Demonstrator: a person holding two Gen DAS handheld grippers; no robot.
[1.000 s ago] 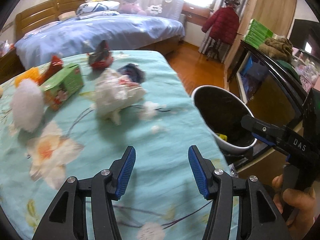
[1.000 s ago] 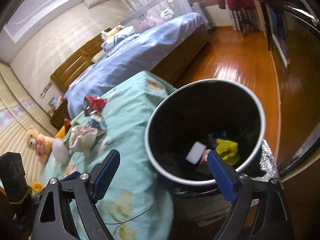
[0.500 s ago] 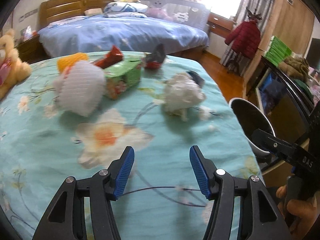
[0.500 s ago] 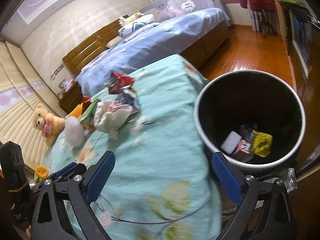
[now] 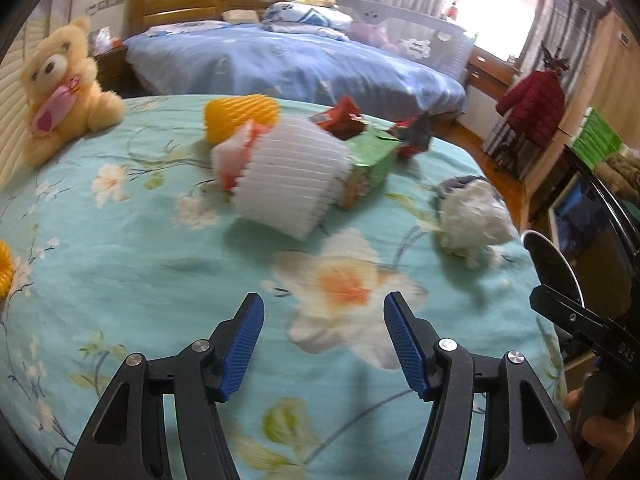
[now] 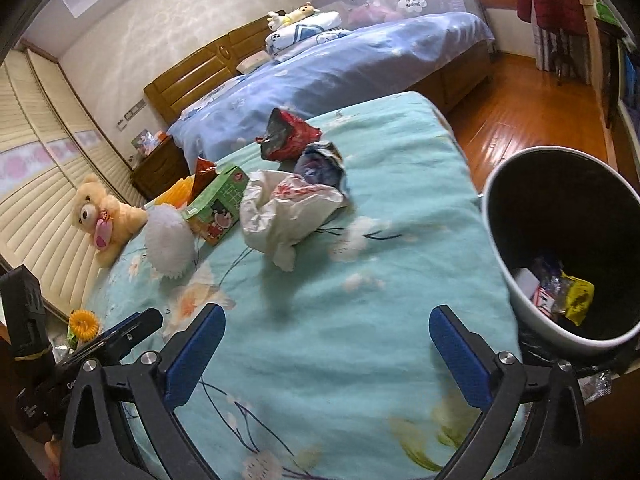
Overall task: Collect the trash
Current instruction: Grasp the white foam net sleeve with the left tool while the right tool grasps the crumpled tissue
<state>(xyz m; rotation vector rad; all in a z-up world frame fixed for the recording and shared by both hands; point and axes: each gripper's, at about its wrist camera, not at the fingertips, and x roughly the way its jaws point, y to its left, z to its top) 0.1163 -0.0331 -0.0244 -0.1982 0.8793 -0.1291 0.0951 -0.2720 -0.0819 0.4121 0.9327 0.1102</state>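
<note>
On bedspread [image 6: 360, 360] | crumpled bag [image 6: 288, 208] ahead of right gripper [image 6: 324, 344], jaws opening, empty

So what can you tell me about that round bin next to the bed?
The round waste bin has a pale grey outer wall, a light rim and a dark, black-looking inside. It stands upright and open-topped beside the corner of the teal flowered bedspread, above the wooden floor; its base is hidden. At the bottom lie a few discarded bits: a yellow crumpled wrapper, a small white piece and some shiny packaging. In the left wrist view only its rim edge shows.
</note>
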